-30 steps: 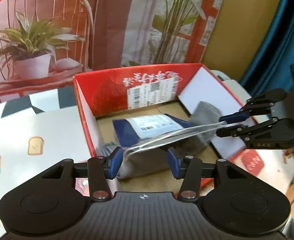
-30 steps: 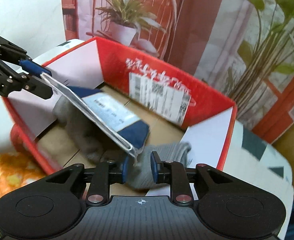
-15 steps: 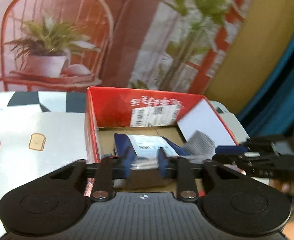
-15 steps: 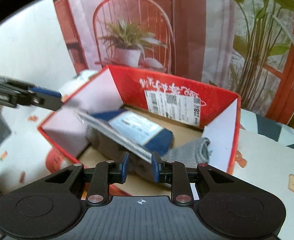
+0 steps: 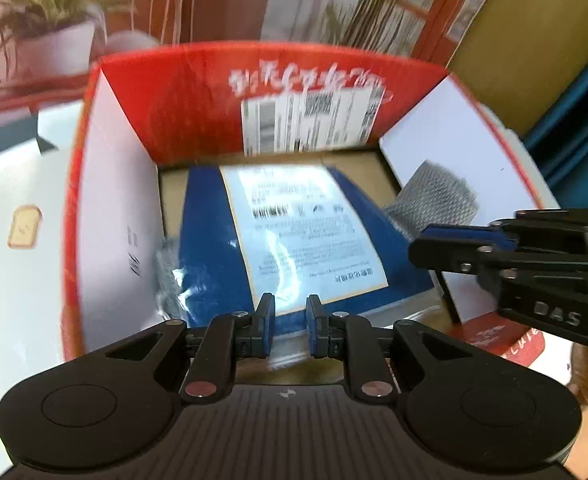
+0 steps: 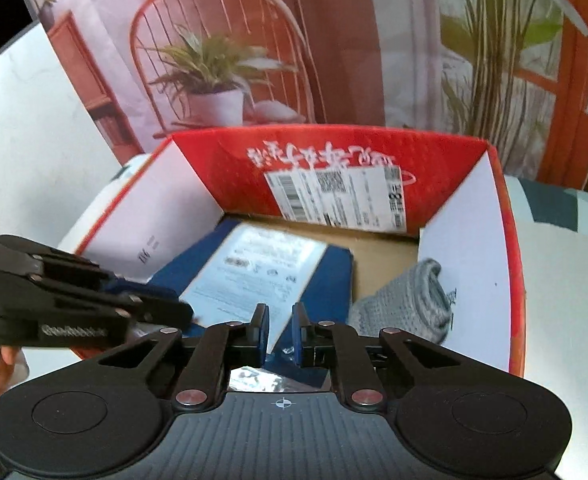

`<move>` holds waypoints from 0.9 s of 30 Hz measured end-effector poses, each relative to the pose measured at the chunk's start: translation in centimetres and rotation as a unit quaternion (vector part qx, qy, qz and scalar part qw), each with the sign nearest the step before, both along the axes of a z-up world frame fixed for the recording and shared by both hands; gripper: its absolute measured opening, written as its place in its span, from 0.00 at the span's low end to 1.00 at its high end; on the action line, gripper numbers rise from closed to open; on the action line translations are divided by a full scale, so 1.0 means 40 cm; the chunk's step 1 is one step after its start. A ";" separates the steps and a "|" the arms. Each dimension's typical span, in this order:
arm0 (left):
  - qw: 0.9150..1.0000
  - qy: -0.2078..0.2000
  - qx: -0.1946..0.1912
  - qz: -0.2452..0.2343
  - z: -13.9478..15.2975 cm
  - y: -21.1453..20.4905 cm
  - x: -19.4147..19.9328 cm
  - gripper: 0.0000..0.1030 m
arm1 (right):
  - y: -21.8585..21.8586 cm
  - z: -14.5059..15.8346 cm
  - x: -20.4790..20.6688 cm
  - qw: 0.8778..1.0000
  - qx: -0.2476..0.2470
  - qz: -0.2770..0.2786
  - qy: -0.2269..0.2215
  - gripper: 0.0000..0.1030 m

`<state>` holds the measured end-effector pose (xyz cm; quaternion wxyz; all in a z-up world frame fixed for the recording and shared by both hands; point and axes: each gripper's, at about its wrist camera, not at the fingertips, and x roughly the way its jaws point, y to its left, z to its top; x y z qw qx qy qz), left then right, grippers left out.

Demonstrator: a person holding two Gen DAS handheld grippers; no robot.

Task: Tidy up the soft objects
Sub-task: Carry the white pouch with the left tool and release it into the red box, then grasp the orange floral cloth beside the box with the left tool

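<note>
The blue packet (image 5: 294, 236) is lying lengthwise in the red box (image 5: 198, 92), running away from both tongs. The left gripper (image 5: 290, 330) is closing on its near clear edge, and the right gripper (image 6: 277, 334) (jaws nearly shut) is pinching the neighbouring corner.

Both cameras sit close above the near edge of the open red box (image 5: 182, 92), each looking steeply down and forward along its own fingers into it. The left wrist view looks in from the near left, with the right gripper (image 5: 426, 244) entering at its right edge. The right wrist view looks in from the near right, with the left gripper (image 6: 186, 314) at its left edge. Both share the box's inside, its far wall and the printed backdrop (image 6: 334, 40) beyond.
</note>
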<state>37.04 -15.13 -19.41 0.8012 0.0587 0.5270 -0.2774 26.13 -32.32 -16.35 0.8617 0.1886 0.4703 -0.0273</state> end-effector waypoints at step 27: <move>0.986 -0.122 -0.108 0.043 0.147 0.243 -0.324 0.36 | 0.119 0.127 -0.274 0.996 0.003 0.003 -0.095 0.19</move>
